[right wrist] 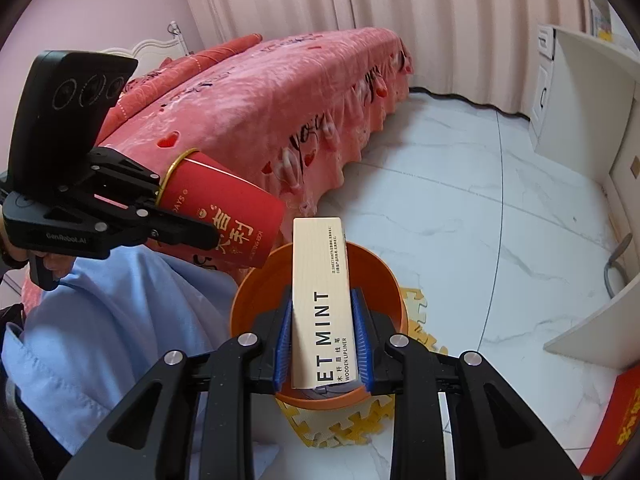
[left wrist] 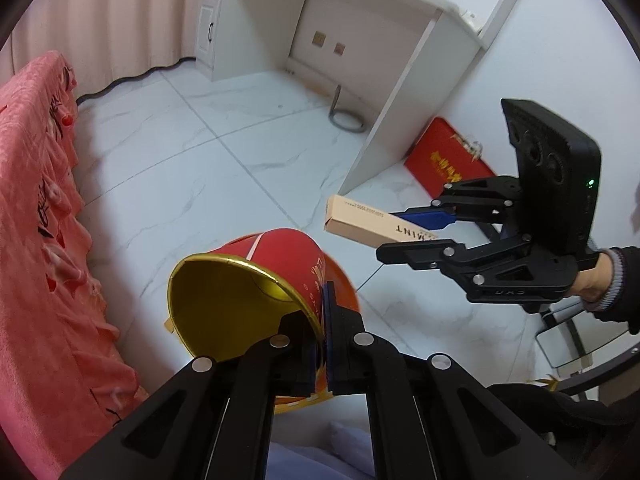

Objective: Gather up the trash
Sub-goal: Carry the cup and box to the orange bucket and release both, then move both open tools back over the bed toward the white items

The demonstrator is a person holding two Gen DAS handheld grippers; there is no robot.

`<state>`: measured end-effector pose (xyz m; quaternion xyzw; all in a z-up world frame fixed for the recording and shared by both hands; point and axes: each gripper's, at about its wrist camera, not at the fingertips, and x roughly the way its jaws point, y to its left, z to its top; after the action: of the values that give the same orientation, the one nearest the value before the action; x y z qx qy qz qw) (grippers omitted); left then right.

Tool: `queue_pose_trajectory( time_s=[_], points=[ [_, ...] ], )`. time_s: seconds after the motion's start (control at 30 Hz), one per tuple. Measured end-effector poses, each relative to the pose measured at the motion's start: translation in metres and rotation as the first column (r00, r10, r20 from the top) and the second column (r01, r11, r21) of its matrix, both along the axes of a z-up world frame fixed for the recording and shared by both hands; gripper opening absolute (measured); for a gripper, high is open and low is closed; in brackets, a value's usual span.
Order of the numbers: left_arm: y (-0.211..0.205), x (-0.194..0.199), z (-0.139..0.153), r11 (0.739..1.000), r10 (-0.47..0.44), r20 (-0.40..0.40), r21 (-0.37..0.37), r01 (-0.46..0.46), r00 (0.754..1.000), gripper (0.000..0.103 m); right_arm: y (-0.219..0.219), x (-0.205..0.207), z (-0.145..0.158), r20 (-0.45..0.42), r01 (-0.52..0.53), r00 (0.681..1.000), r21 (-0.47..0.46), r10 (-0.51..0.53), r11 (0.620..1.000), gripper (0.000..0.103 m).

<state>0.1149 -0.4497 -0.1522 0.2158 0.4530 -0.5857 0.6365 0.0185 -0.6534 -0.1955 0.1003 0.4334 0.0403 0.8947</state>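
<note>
My left gripper (left wrist: pixel 320 344) is shut on the rim of a red paper cup (left wrist: pixel 280 256) with a gold inside, held on its side above an orange bin (left wrist: pixel 344 284). The left gripper and cup also show in the right wrist view (right wrist: pixel 228 220), at the left above the bin (right wrist: pixel 256 292). My right gripper (right wrist: pixel 322 344) is shut on a long beige "MINT" lipliner box (right wrist: pixel 320 280), held over the bin's opening. In the left wrist view the right gripper (left wrist: pixel 396 232) holds the box (left wrist: pixel 368 220) at the right, beside the cup.
A bed with a pink cover (right wrist: pixel 260 112) stands to the left. A white desk (left wrist: pixel 360 40) stands on the marble tile floor (left wrist: pixel 200 160). A red folder (left wrist: pixel 444 156) leans by the desk. Yellow foam mat pieces (right wrist: pixel 416 300) lie under the bin. Light blue cloth (right wrist: pixel 120 320) lies beside it.
</note>
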Motion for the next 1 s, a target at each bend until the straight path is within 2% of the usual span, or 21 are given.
queue_pose_trajectory(
  time_s=[0.07, 0.1, 0.13, 0.4, 0.43, 0.47, 0.53, 0.77, 0.8, 0.83, 0.87, 1.0],
  points=[
    [0.0, 0.001, -0.003, 1.0, 0.004, 0.003, 0.011, -0.004, 1.0, 0.032, 0.001, 0.005, -0.005, -0.009, -0.002, 1.0, 0.008, 0.002, 1.0, 0.028],
    [0.0, 0.002, -0.003, 1.0, 0.01, 0.001, 0.009, -0.01, 1.0, 0.057, 0.003, 0.008, -0.008, -0.013, -0.007, 1.0, 0.005, 0.008, 1.0, 0.028],
    [0.002, 0.003, -0.003, 1.0, 0.02, -0.003, 0.002, -0.02, 1.0, 0.061, 0.005, 0.009, -0.009, -0.015, -0.011, 1.0, 0.004, 0.011, 1.0, 0.028],
    [0.004, 0.006, 0.0, 0.999, 0.053, 0.008, 0.003, -0.053, 0.999, 0.061, 0.01, 0.027, -0.016, -0.017, -0.022, 1.0, -0.007, 0.022, 1.0, 0.031],
    [0.004, 0.007, 0.001, 0.998, 0.056, 0.007, 0.005, -0.056, 0.998, 0.061, 0.01, 0.028, -0.018, -0.023, -0.023, 0.999, -0.006, 0.023, 1.0, 0.04],
    [0.004, 0.007, 0.001, 0.998, 0.057, 0.008, 0.008, -0.057, 0.998, 0.061, 0.01, 0.03, -0.02, -0.033, -0.018, 0.999, -0.008, 0.018, 1.0, 0.055],
    [0.006, 0.006, 0.002, 0.998, 0.058, 0.018, 0.007, -0.058, 0.998, 0.062, 0.012, 0.031, -0.021, -0.034, -0.003, 0.999, -0.026, 0.002, 1.0, 0.064],
    [0.016, 0.008, 0.007, 0.997, 0.079, 0.024, -0.001, -0.079, 0.997, 0.062, 0.019, 0.031, -0.012, -0.026, -0.011, 1.0, -0.019, 0.011, 1.0, 0.064],
    [0.017, 0.008, 0.008, 0.997, 0.081, 0.029, -0.002, -0.081, 0.996, 0.064, 0.021, 0.031, -0.009, -0.021, -0.015, 1.0, -0.02, 0.015, 1.0, 0.064],
    [0.02, 0.007, 0.011, 0.996, 0.088, 0.039, -0.005, -0.088, 0.995, 0.075, 0.023, 0.031, -0.004, -0.014, -0.021, 1.0, -0.018, 0.021, 1.0, 0.064],
    [0.023, 0.006, 0.014, 0.995, 0.101, 0.055, -0.012, -0.1, 0.993, 0.079, 0.026, 0.032, 0.001, -0.005, -0.027, 1.0, -0.012, 0.027, 1.0, 0.064],
    [0.04, 0.005, 0.026, 0.991, 0.132, 0.07, -0.041, -0.129, 0.989, 0.081, 0.04, 0.035, 0.02, 0.022, -0.058, 0.998, -0.006, 0.058, 0.998, 0.065]
  ],
)
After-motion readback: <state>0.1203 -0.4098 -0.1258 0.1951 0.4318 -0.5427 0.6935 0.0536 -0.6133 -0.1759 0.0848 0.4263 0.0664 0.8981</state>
